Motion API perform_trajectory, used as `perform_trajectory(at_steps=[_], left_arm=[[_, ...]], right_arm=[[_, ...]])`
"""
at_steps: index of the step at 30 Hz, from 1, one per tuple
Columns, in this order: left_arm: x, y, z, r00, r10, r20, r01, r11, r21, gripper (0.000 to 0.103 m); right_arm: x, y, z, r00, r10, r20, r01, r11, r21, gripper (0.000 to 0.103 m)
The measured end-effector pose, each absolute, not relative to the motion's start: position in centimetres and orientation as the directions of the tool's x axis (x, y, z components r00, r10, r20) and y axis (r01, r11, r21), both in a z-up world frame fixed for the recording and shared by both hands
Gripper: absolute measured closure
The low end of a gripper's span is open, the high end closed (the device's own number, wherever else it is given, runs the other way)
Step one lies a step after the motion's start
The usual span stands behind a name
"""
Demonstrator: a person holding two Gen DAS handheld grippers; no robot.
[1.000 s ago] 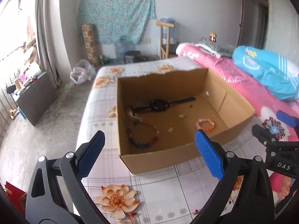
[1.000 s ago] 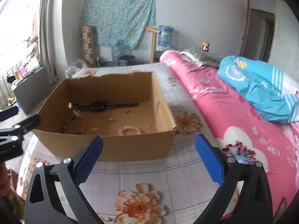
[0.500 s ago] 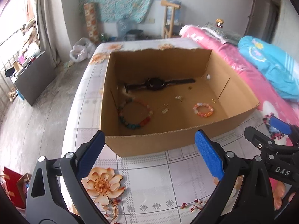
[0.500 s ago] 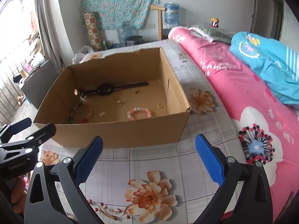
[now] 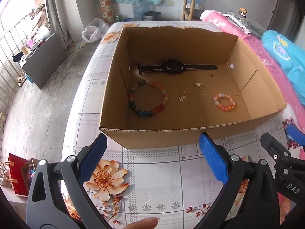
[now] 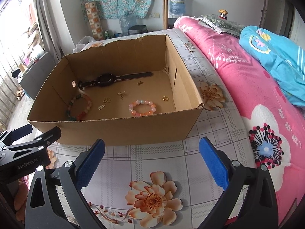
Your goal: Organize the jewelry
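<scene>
Short of the cardboard box [image 5: 171, 135], left gripper [image 5: 152, 160] and right gripper [image 6: 152, 162] are held spread wide and empty, likely for reaching the jewelry inside.

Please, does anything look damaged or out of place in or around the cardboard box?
Yes. The far wall of the brown cardboard box has a ragged, torn top edge, and its flaps seem missing. Inside, the small gold charms lie scattered loose between the black wristwatch, the large multicoloured bead bracelet and the small pink bead bracelet.
</scene>
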State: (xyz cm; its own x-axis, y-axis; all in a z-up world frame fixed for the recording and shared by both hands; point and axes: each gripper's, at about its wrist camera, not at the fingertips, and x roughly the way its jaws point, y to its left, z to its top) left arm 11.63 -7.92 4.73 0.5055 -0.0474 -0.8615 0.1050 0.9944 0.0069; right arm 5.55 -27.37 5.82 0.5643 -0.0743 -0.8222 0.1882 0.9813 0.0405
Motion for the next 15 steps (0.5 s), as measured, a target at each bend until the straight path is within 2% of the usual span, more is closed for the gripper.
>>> perform_trajectory(at_steps=[15], left_arm=[[11.86,-8.4,4.23,0.474,-0.029,-0.88,0.107,0.994,0.025,0.01]], right_arm=[[6.35,-27.43,5.33,0.539,-0.06,-0.84,0.178,0.983,0.044,0.007]])
